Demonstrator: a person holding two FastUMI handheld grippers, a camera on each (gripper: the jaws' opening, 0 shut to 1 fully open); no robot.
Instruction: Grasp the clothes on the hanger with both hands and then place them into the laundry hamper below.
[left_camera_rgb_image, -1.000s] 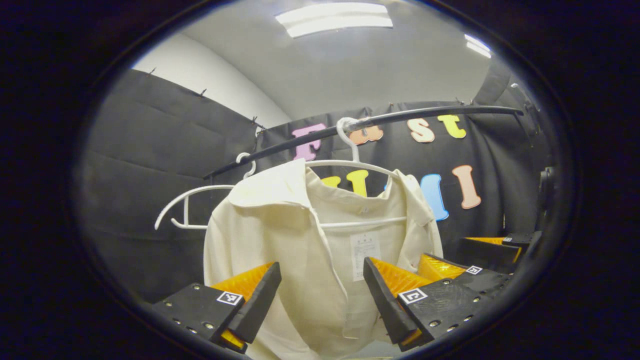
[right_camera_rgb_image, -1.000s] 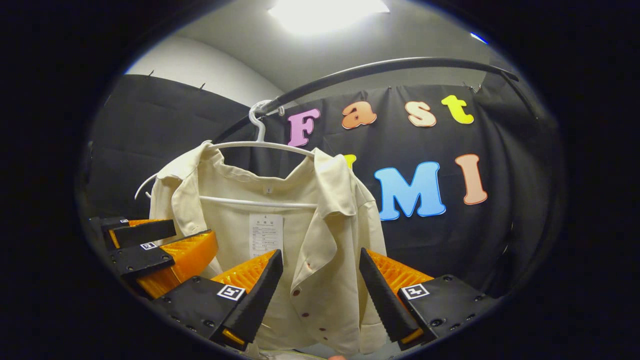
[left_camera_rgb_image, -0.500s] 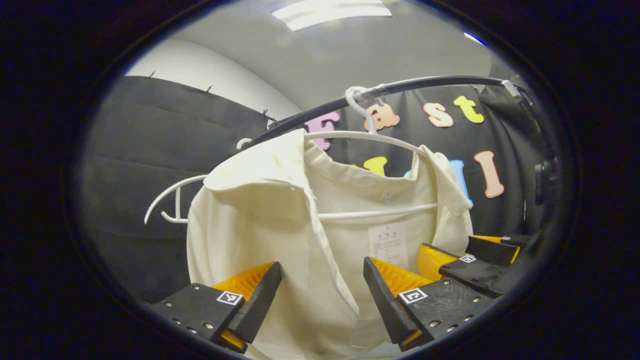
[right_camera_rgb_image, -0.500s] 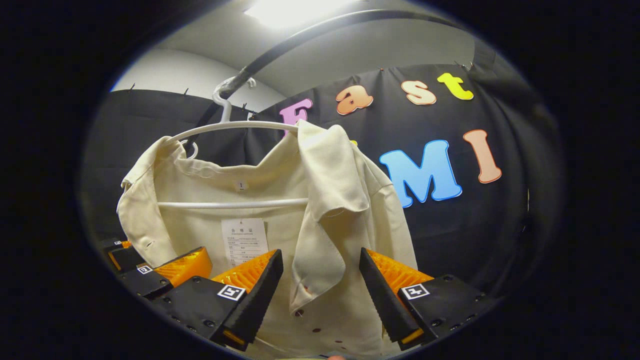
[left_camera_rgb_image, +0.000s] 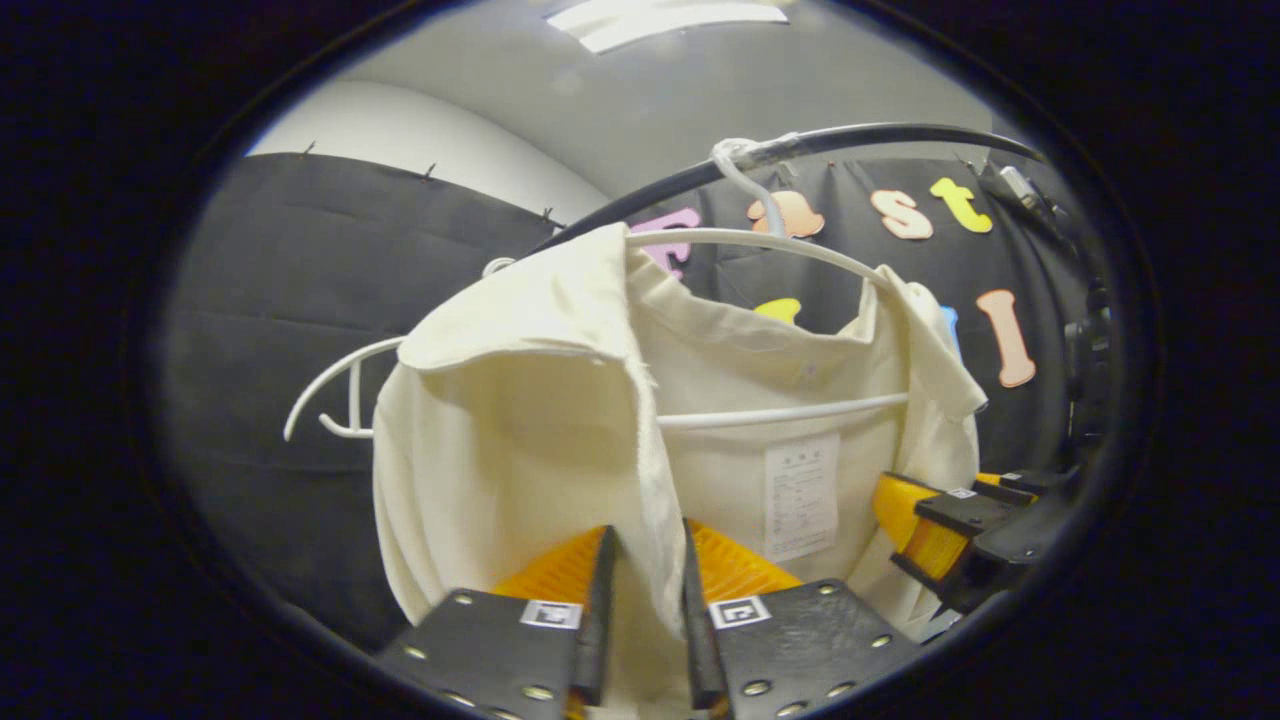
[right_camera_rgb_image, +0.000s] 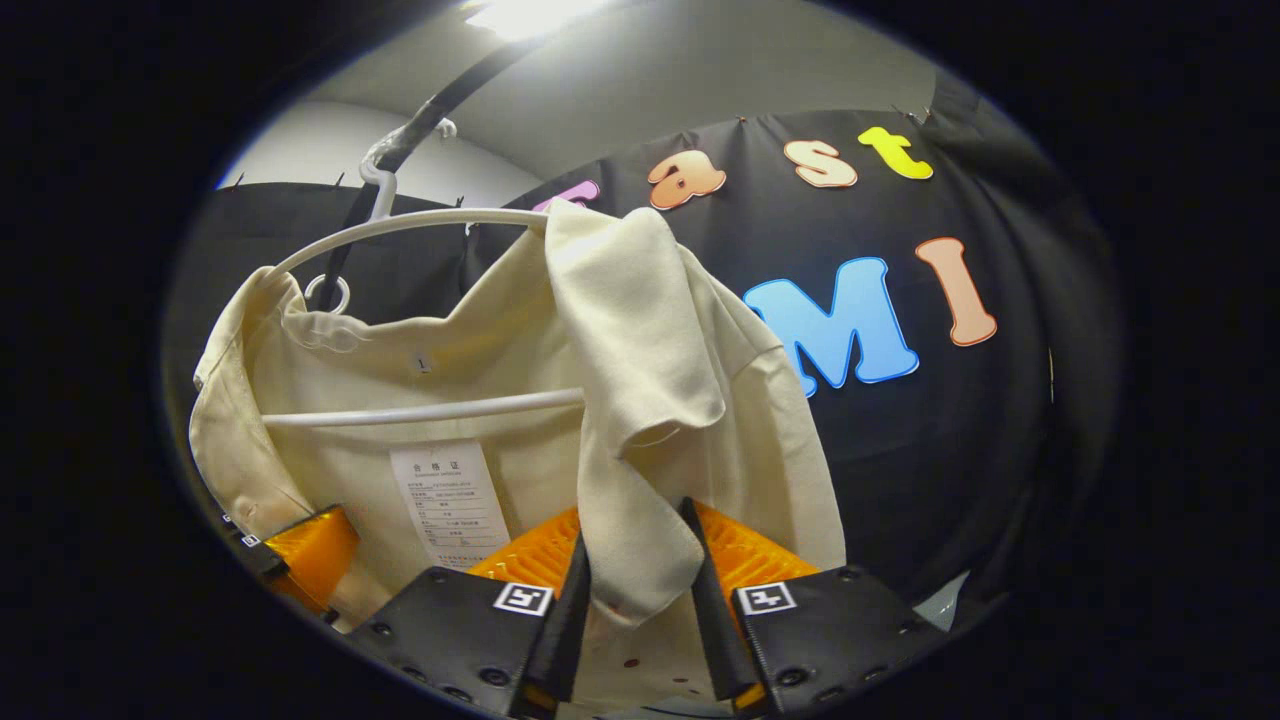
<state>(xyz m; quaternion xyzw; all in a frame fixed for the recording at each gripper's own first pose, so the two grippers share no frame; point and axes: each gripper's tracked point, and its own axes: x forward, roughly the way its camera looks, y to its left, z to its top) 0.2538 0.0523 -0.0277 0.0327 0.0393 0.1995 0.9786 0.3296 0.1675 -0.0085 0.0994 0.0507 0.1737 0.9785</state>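
Observation:
A cream shirt (left_camera_rgb_image: 520, 430) (right_camera_rgb_image: 690, 400) hangs open on a white hanger (left_camera_rgb_image: 780, 240) (right_camera_rgb_image: 400, 225), hooked over a black rail (left_camera_rgb_image: 880, 135) (right_camera_rgb_image: 440, 95). In the left gripper view my left gripper (left_camera_rgb_image: 645, 580) is shut on the shirt's front edge below the collar. In the right gripper view my right gripper (right_camera_rgb_image: 635, 580) is shut on the other front edge, with the lapel hanging between its fingers. Each view also catches the other gripper's orange fingers beside the shirt (left_camera_rgb_image: 935, 525) (right_camera_rgb_image: 305, 550).
A second white hanger (left_camera_rgb_image: 340, 385), bare, hangs on the rail to the left of the shirt. The black cloth wall stands close behind. A paper label (right_camera_rgb_image: 450, 500) is sewn inside the shirt's back.
Both grippers have moved in toward the shirt and gone from open to shut, each pinching one front edge of the cream fabric.

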